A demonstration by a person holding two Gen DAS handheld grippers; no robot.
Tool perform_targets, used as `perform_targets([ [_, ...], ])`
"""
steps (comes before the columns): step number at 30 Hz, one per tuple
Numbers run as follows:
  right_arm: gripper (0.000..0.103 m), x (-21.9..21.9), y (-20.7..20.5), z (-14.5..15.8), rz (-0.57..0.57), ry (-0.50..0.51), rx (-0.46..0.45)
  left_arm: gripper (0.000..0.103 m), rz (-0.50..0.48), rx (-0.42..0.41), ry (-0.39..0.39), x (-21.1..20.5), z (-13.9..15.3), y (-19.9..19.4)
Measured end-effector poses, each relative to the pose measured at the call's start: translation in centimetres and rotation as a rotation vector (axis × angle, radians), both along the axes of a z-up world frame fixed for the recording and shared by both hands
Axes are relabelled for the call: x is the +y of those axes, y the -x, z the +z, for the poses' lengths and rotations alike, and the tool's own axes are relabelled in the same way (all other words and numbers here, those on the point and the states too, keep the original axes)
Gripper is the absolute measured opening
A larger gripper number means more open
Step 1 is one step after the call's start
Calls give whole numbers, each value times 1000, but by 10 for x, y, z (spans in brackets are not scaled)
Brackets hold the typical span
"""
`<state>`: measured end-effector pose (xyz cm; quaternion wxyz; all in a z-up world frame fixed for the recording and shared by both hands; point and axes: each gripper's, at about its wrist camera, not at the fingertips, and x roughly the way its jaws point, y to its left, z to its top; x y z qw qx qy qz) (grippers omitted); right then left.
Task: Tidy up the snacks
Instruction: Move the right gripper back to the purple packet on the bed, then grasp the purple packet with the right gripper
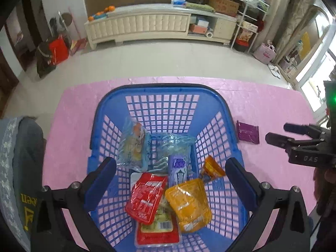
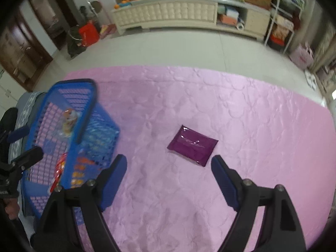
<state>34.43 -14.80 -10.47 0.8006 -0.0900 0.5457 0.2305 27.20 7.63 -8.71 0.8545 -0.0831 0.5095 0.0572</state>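
Basket: one, blue plastic, lattice walls and floor, rounded rim with a dark handle folded along the far edge; it is set on the pink cover, left of the purple packet.
Packets in basket: seven are counted, though overlaps make the count uncertain.
Clear bags: two, crinkled bluish film, leaned at the far side of the basket floor; one shows an orange and yellow print.
Lilac pack: one, narrow upright rectangle, glossy.
Red pouch: one, shiny foil, laid over a flat tray pack with a barcode and red edge.
Yellow pouch: one, plump, glossy, beside the red pouch.
Orange packet: one, small, tilted against the right wall.
Purple packet: one, flat glossy rectangle, sealed edges, lying alone on the cover outside the basket, just ahead of the right gripper.
Cover: one, pink quilted fabric with a stitched rounded pattern and satin sheen.
Left gripper: fingers spread wide over the basket, blue pads, nothing between them.
Right gripper: fingers spread wide above the cover, nothing pinched; the purple packet lies apart from the pads.
Cabinet: one, long, cream, padded front, against the far wall.
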Motion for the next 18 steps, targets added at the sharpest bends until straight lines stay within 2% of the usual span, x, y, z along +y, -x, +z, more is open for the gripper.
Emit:
perform_targets([
  [6,86,0,-36,-33,-76,-5,100,103,31,52,28,10,-13,-23],
  [9,86,5,-47,-49,-86,-2,134,103,27,62,74,12,-16,-33],
  [14,86,9,-61,-81,-107,-8,194,103,37,56,46,9,-21,-49],
  [18,86,10,-66,-85,-110,17,143,103,14,53,54,5,-24,-58],
])
